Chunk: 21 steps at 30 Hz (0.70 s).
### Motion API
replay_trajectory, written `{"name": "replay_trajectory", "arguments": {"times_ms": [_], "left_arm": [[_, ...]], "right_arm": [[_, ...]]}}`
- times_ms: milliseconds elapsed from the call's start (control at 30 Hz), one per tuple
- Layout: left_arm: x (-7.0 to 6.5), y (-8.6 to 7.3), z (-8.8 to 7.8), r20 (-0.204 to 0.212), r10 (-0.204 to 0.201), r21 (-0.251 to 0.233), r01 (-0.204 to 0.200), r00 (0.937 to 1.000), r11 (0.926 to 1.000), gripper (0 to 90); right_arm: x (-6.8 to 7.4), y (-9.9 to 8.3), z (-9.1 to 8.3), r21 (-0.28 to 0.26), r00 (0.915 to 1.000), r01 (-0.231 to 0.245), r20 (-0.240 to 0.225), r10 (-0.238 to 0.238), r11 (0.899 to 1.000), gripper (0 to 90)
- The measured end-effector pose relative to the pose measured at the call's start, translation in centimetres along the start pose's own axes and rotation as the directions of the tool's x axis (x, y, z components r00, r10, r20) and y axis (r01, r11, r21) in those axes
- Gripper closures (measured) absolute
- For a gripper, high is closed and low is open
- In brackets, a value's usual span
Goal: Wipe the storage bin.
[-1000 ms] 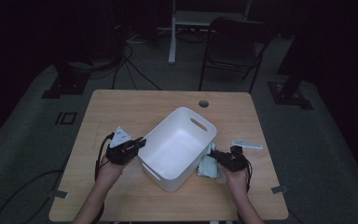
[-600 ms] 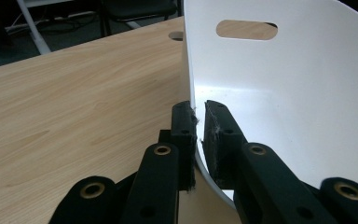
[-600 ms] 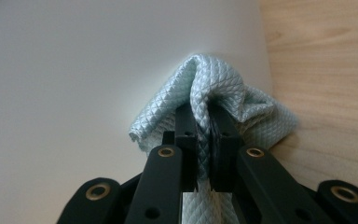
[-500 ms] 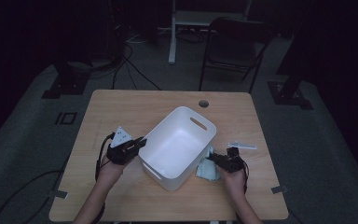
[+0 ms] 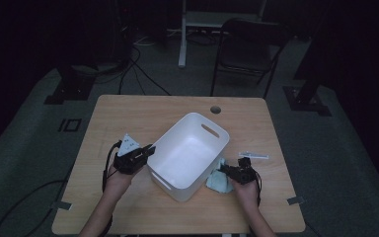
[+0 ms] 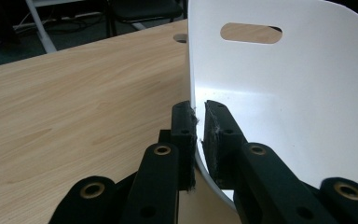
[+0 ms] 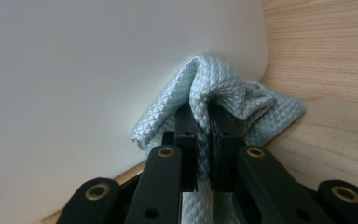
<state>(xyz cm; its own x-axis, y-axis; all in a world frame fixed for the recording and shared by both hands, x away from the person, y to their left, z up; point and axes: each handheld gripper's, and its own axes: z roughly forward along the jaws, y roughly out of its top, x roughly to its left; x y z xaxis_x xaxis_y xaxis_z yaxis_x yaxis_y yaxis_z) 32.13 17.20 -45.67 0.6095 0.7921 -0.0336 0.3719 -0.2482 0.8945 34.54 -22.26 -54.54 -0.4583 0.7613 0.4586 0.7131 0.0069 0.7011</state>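
From the high view, a white bin point(image 5: 190, 148) sits at an angle on the wooden tabletop point(image 5: 128, 111), and everything else is placed around it. The left gripper point(image 5: 148, 149) meets the bin's left rim, its grey three-cornered plate on top. The right gripper point(image 5: 221, 170) lies just off the bin's near right corner, its jaws on a pale blue cloth point(image 5: 217, 178) that rests on the tabletop against the bin's outer wall. A small white strip point(image 5: 253, 155) lies on the tabletop to the right of the bin, apart from it.

In the left gripper view, the left gripper point(image 6: 196, 122) has its jaws clamped narrowly on the bin point(image 6: 279, 102) wall (one jaw outside, one inside), with the handle slot higher up.

In the right gripper view, the right gripper point(image 7: 204, 122) pinches a raised fold of the quilted cloth point(image 7: 223, 88), jaws nearly together, the cloth bunched against the bin's point(image 7: 98, 70) wall.
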Motion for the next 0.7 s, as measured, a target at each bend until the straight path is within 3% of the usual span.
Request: {"name": "replay_trajectory", "arguments": {"times_ms": [167,300,467,567,700], "left_arm": [[-0.1,0.0,0.0,-0.002,-0.003,0.0,0.003,1.0,1.0,82.8],[-0.1,0.0,0.0,-0.003,0.001,0.002,-0.001,1.0,1.0,82.8],[-0.2,0.1,0.1,-0.001,0.003,0.004,-0.003,1.0,1.0,82.8],[-0.2,0.1,0.1,0.0,0.004,0.004,-0.004,1.0,1.0,82.8],[-0.1,0.0,0.1,0.013,0.007,0.002,-0.007,0.9999,1.0,82.6]], "right_arm": [[1.2,0.4,-0.9,-0.01,0.9994,0.004,-0.035,-0.004,1.0,84.0],[2.7,1.1,-2.5,-0.058,0.9955,0.026,-0.089,-0.031,0.998,83.9],[4.8,2.1,-4.7,-0.145,0.9817,0.061,-0.17,-0.086,0.988,81.5],[5.5,2.4,-5.1,-0.166,0.9794,0.093,-0.162,-0.12,0.982,80.4],[5.2,2.2,-4.9,-0.17,0.9819,0.101,-0.142,-0.126,0.98,83.6]]}}
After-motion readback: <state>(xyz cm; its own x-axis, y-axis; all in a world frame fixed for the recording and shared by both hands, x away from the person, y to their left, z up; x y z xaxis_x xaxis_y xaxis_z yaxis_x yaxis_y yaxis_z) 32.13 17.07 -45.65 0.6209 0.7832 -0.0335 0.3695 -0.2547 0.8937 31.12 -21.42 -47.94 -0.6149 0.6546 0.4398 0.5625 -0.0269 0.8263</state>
